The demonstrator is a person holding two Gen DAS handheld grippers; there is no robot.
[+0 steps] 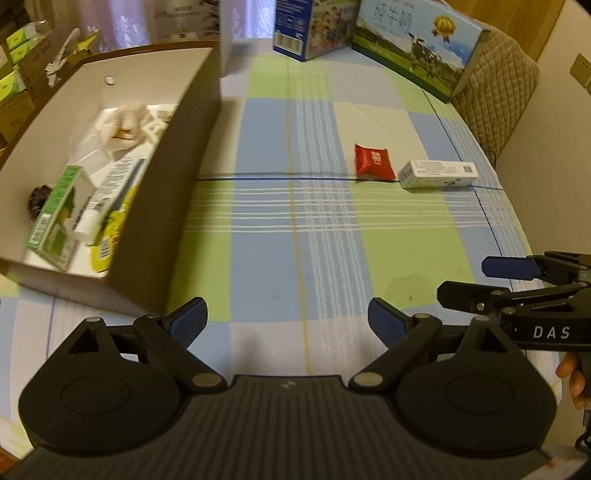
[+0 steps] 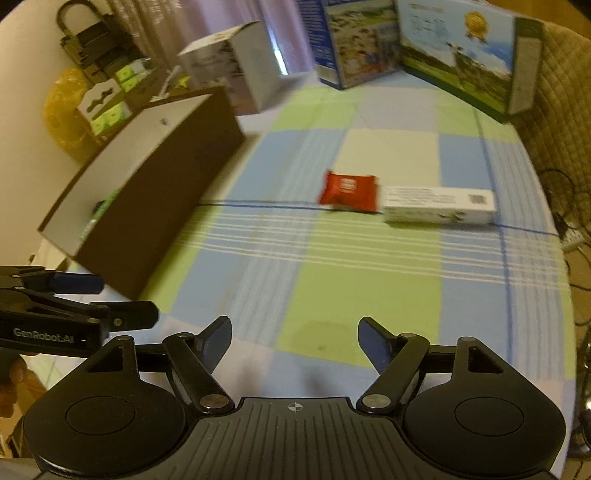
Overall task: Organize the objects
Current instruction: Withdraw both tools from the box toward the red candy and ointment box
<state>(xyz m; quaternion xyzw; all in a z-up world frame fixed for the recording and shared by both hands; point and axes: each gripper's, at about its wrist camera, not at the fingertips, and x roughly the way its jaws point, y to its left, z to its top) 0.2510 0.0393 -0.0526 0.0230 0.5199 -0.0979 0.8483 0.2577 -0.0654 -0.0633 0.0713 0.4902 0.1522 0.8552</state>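
A red packet [image 1: 373,162] [image 2: 349,192] and a long white carton [image 1: 437,173] [image 2: 439,205] lie side by side on the checked tablecloth, right of centre. An open brown box [image 1: 173,177] [image 2: 147,206] stands at the left and holds a green carton [image 1: 55,214], a white tube [image 1: 86,225], a yellow pack [image 1: 114,218] and crumpled paper [image 1: 123,123]. My left gripper [image 1: 288,321] is open and empty near the table's front, beside the box. My right gripper [image 2: 295,338] is open and empty, to its right; it also shows in the left wrist view [image 1: 476,278].
Large printed cartons [image 1: 413,40] [image 2: 458,51] and a blue one [image 1: 310,26] stand along the table's far edge, with a white box [image 2: 236,77] behind the brown box. A padded chair [image 1: 495,96] stands at the far right. Stacked boxes [image 2: 107,107] sit off the left side.
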